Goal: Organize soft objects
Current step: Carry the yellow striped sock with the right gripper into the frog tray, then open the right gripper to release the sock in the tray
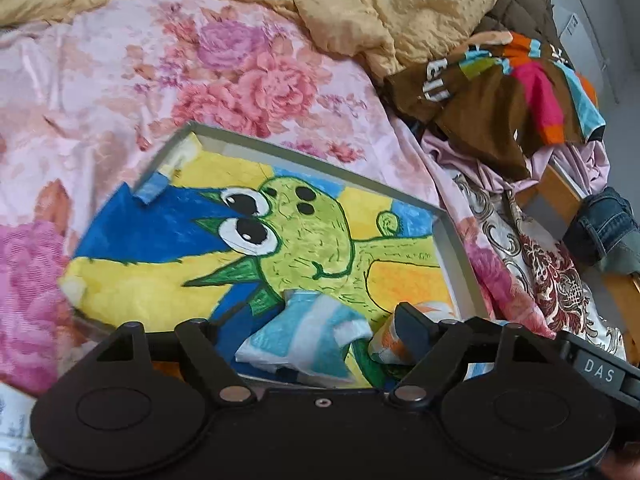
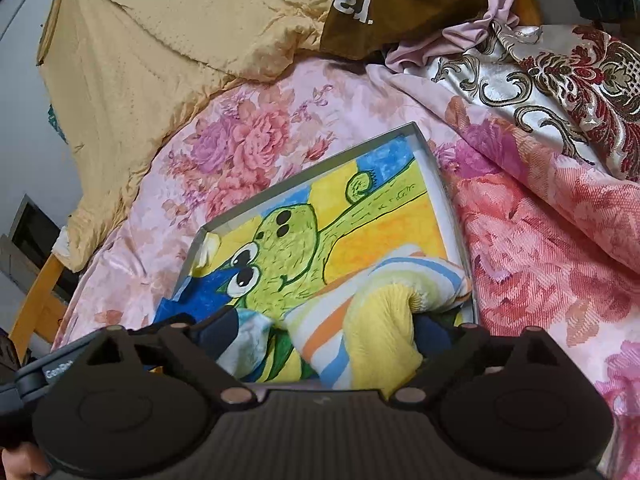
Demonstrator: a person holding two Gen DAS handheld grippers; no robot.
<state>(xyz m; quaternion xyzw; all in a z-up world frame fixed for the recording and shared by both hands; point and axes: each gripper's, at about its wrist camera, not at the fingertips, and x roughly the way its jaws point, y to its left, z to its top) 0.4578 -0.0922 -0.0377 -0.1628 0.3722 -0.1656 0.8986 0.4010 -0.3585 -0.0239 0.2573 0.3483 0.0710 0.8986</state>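
A shallow grey tray (image 1: 454,240) with a green cartoon creature painted on its floor lies on the pink floral bedspread; it also shows in the right wrist view (image 2: 438,184). A blue-and-white striped soft cloth (image 1: 308,338) lies in the tray's near end, between the wide-open fingers of my left gripper (image 1: 280,328). My right gripper (image 2: 324,332) holds its jaws around a bundled yellow and striped soft cloth (image 2: 380,320) that rests in the tray's near right corner. The blue-and-white cloth (image 2: 252,340) lies by its left finger.
A yellow quilt (image 1: 380,8) is heaped at the back. A brown multicolour garment (image 1: 500,92), a lilac cloth (image 1: 568,164), a brocade fabric (image 1: 552,276) and jeans (image 1: 604,228) pile up on the right. A wooden bed frame (image 2: 36,300) edges the left.
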